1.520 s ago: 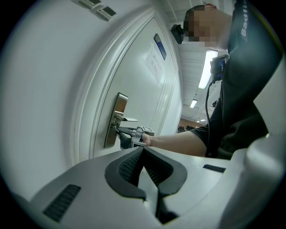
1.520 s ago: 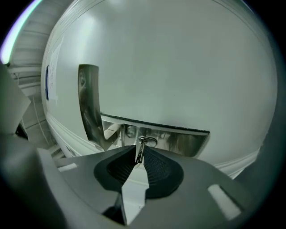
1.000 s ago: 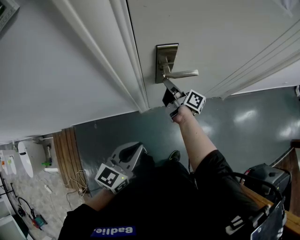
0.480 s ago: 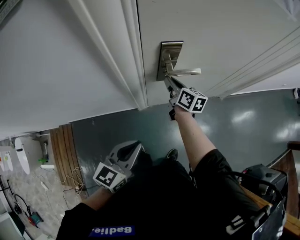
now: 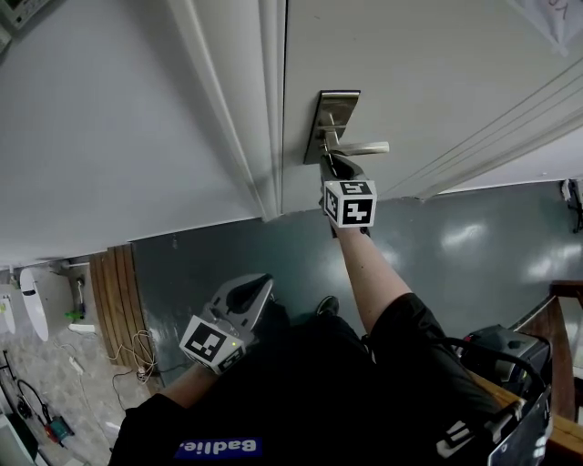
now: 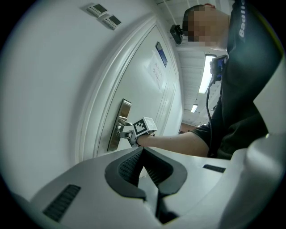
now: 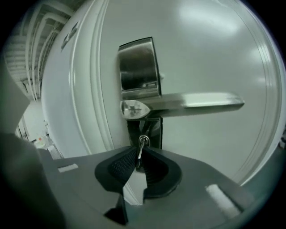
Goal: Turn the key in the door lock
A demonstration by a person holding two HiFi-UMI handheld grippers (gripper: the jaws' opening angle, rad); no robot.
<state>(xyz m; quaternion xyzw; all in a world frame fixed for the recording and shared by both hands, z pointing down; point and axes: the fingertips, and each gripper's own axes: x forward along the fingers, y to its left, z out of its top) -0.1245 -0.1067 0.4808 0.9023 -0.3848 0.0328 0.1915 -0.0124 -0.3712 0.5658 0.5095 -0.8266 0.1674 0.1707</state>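
Observation:
A small metal key sits in the keyhole of the brushed-steel lock plate, under the lever handle. My right gripper pinches the key's head; its jaws are closing, with the key between the pads. In the head view, this gripper reaches up to the lock plate on the white door. My left gripper hangs low by the person's body, far from the door. Its jaws are shut on nothing in the left gripper view.
The white door frame and a plain wall run left of the lock. Below is a grey floor, with cables at the left. A black bag and a wooden edge are at the right. Wall switches sit high up.
The right gripper has rolled at the lock, its marker cube turning from tilted right to facing square, while staying at the keyhole. The left gripper has barely moved.

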